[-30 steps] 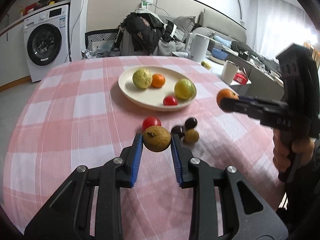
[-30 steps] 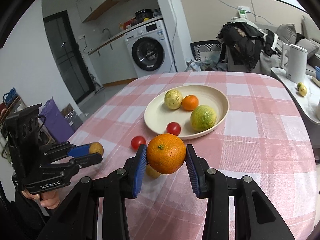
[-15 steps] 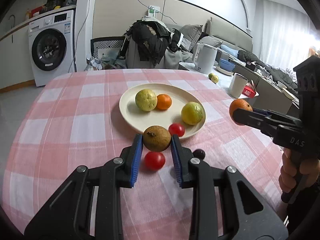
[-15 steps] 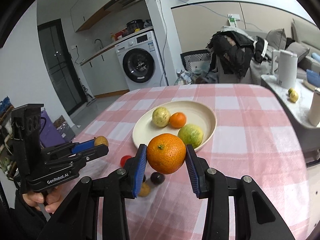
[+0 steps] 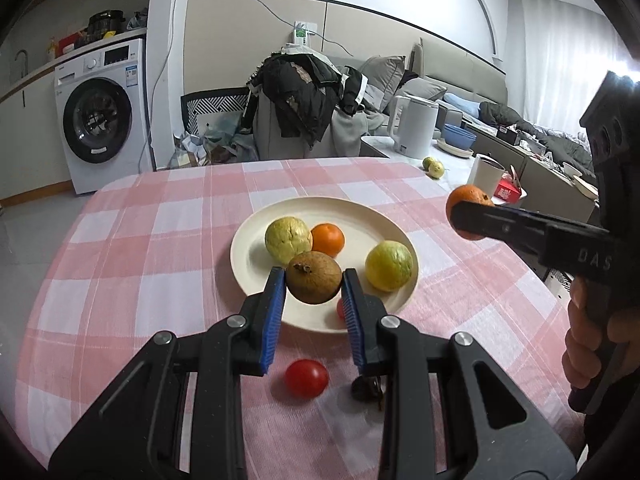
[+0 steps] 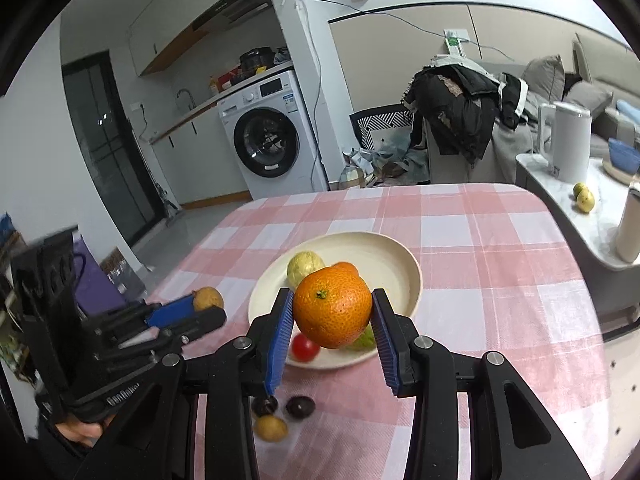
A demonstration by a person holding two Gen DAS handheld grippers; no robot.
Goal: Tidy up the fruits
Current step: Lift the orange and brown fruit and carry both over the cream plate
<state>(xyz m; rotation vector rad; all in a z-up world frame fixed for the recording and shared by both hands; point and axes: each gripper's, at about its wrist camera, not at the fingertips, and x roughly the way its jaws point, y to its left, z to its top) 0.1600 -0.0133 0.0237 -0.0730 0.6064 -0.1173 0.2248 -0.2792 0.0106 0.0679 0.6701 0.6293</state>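
My left gripper is shut on a small brown round fruit, held above the near rim of the cream plate. On that plate lie a yellow-green fruit, a small orange, another yellow-green fruit and a red tomato partly hidden by my fingers. My right gripper is shut on a large orange, above the plate's near side. A red tomato and dark small fruits lie on the cloth in front of the plate, with a small yellow-brown fruit beside them.
The round table wears a pink and white checked cloth. A side table at the right holds a white kettle, a cup and two small green fruits. A washing machine and a chair piled with clothes stand behind.
Both grippers have risen and moved forward toward the plate, each keeping its fruit. The loose tomato and dark fruits now lie below and behind my fingertips.
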